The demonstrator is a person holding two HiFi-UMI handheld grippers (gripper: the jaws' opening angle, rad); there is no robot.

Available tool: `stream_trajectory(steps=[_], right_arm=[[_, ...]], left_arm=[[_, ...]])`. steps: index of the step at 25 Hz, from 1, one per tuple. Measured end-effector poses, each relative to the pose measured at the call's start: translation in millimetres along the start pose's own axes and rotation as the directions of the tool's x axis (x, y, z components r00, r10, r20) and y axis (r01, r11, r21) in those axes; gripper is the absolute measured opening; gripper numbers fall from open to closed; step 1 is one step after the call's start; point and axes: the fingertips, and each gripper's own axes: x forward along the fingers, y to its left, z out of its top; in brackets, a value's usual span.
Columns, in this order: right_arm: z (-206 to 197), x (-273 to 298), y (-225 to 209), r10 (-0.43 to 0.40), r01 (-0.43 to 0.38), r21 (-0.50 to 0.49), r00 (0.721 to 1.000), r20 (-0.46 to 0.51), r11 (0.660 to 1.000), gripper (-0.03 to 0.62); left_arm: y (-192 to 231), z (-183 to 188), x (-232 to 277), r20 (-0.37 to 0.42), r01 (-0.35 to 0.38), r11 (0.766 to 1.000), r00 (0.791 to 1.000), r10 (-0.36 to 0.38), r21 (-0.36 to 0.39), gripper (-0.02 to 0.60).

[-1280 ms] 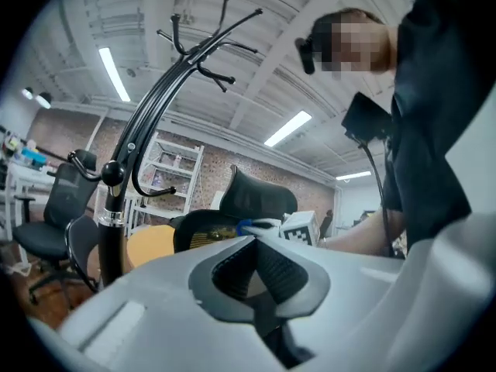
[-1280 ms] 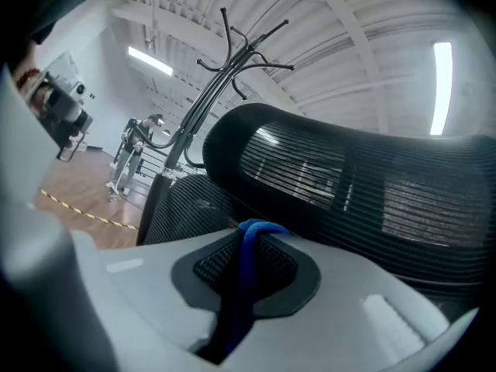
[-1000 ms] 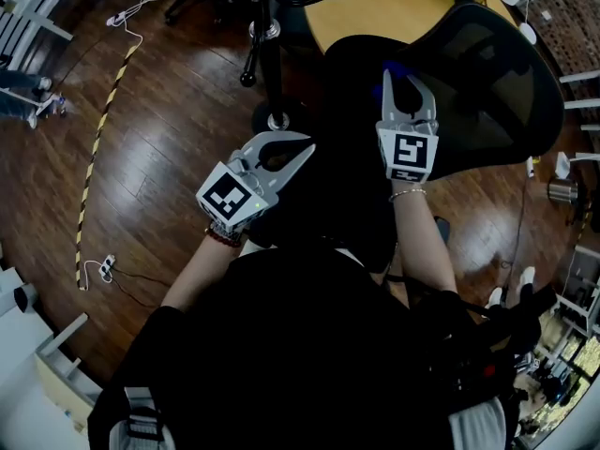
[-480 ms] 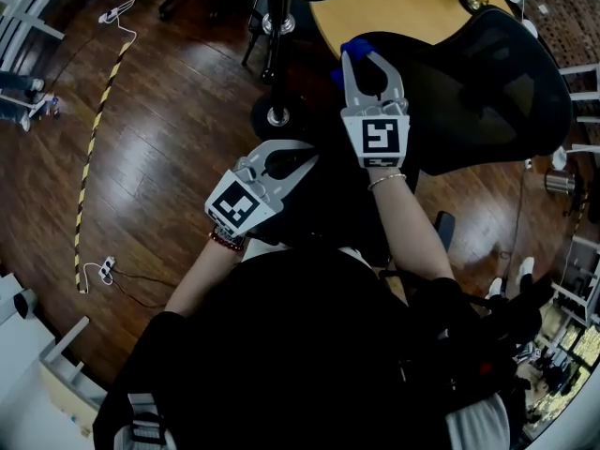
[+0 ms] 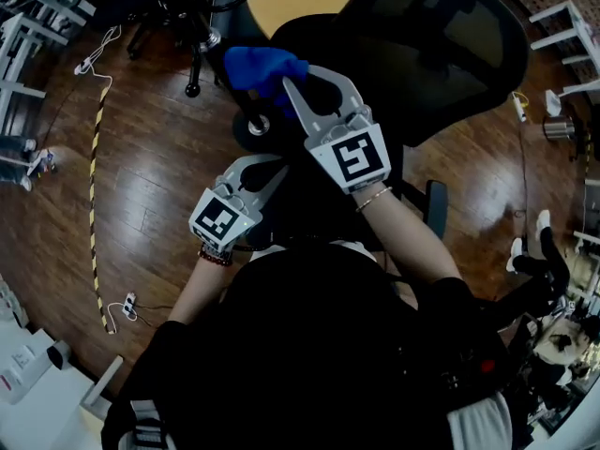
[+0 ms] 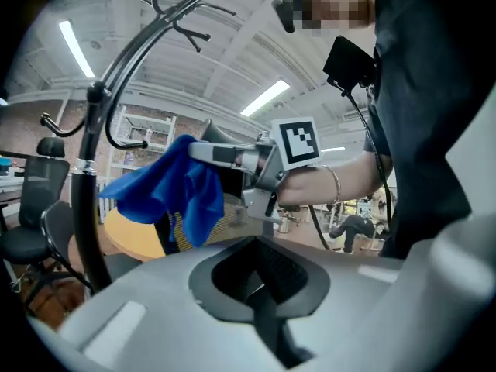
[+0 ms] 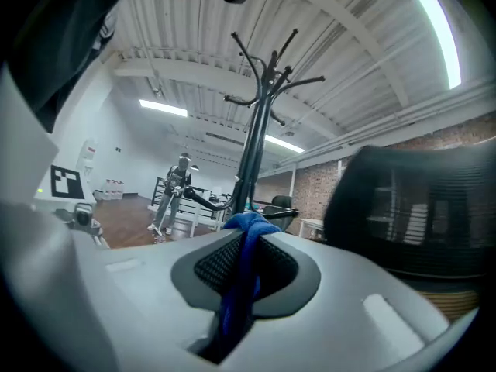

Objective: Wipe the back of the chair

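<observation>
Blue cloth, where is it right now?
In the head view, the blue cloth is near the top middle, pinched in the right tongs. It sits just left of the black chair back.

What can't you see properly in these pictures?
- Top of the chair back: cut off by the head view's upper edge.
- The part of the blue cloth pinched inside the right tool: hidden by its closed jaws in the right gripper view.
- Far-off person: too small in the right gripper view to tell what they are doing.
- Face in the left gripper view: covered by a mosaic patch.
</observation>
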Motion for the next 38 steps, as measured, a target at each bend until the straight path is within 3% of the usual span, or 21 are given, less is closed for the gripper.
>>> stream_trajectory(steps=[3, 7, 11, 15, 18, 22, 25, 28, 34, 38], right_arm=[[-19.5, -71.4, -56.5, -0.138, 0.14, 0.022, 0.987, -0.087, 0.99, 0.034], [-67.0, -158.8, -129.2, -0.327, 0.358, 0.086, 0.911, -0.252, 0.93, 0.034], [-98.9, -236.7, -180.0, -0.404, 0.445, 0.068, 0.86, -0.312, 0.893, 0.034], [-130.6, -311.7, -246.2, -0.514, 0.565, 0.042, 0.777, -0.363, 0.824, 0.034], [-147.3, -341.4, -285.7, -0.557, 0.593, -0.035, 0.733, -0.39, 0.805, 0.034], [-166.0, -345.2, -307.4, -0.54, 0.555, -0.089, 0.741, -0.4, 0.827, 0.034], [-166.9, -333.0, -310.9, -0.534, 0.514, -0.161, 0.759, -0.373, 0.843, 0.034], [-165.9, -324.5, -305.5, -0.523, 0.483, -0.202, 0.776, -0.353, 0.852, 0.034], [-163.0, -293.6, -290.0, -0.471, 0.422, -0.211, 0.816, -0.337, 0.882, 0.034], [-158.8, -261.2, -273.7, -0.422, 0.366, -0.22, 0.845, -0.329, 0.904, 0.034]], left_arm=[[-15.3, 3.6, 31.0, 0.009, 0.04, 0.997, 0.999, -0.039, -0.062, 0.005], [-23.1, 9.5, 66.0, 0.028, 0.024, 0.994, 0.999, -0.021, -0.105, 0.005], [-33.1, 26.2, 92.8, 0.059, -0.02, 0.99, 0.998, 0.029, -0.138, 0.005], [-31.7, 33.4, 104.3, 0.058, -0.079, 0.983, 0.994, 0.089, -0.167, 0.005], [-24.5, 51.1, 102.9, 0.117, -0.127, 0.968, 0.981, 0.156, -0.218, 0.005], [-27.5, 59.2, 103.7, 0.117, -0.189, 0.955, 0.968, 0.22, -0.228, 0.005], [-31.8, 54.4, 108.9, 0.078, -0.194, 0.959, 0.974, 0.214, -0.204, 0.005], [-34.9, 50.0, 105.2, 0.086, -0.195, 0.952, 0.971, 0.221, -0.236, 0.005], [-19.8, 52.3, 77.3, 0.118, -0.253, 0.929, 0.949, 0.293, -0.271, 0.005], [-8.5, 49.9, 42.8, 0.141, -0.313, 0.902, 0.92, 0.366, -0.298, 0.005]])
